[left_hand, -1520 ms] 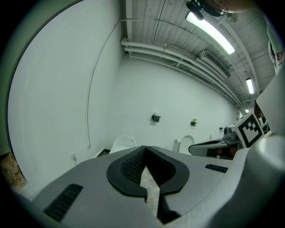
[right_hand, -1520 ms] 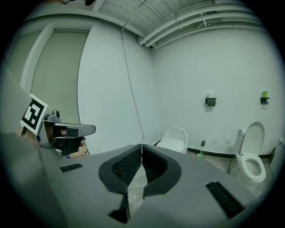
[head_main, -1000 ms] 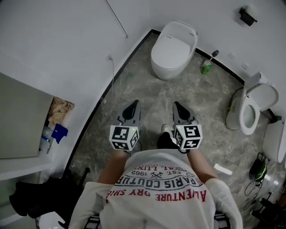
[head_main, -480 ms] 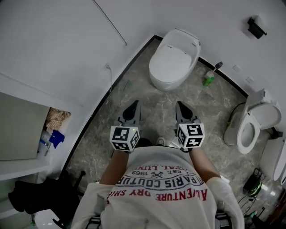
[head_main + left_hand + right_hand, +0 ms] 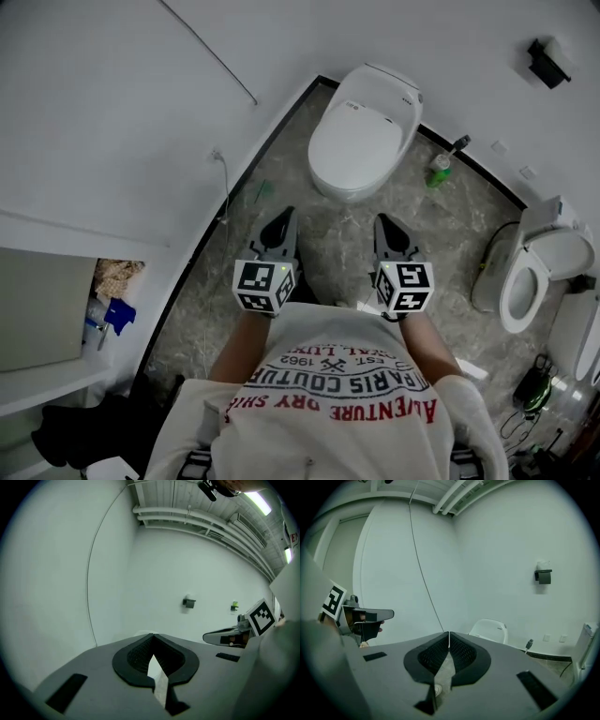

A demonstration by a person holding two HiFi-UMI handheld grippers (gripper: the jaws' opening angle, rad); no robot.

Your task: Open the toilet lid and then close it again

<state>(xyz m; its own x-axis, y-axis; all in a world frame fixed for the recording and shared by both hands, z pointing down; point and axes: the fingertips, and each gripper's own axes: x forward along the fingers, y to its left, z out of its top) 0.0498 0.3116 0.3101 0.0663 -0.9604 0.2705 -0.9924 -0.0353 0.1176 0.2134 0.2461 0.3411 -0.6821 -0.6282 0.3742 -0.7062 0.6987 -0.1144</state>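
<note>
The person is standing on the marbled floor (image 5: 319,234), holding both tools out level ahead of the printed shirt (image 5: 337,384). The left tool (image 5: 284,216) is carrying its jaws pressed together with nothing between them, and the right tool (image 5: 382,223) is likewise closed and empty, its tips meeting in a thin line in the right gripper view (image 5: 449,634). The white toilet (image 5: 349,183) is sitting in the corner straight ahead of the tools, and its toilet lid (image 5: 361,139) is lying down flat, shut. Compared with a second ago, the toilet is now showing lower in the head view and nearer the jaw tips, though still apart from them. A second toilet (image 5: 530,272) with its seat open is sliding toward the right edge. A green bottle (image 5: 438,170) is standing by the wall between the two toilets.
</note>
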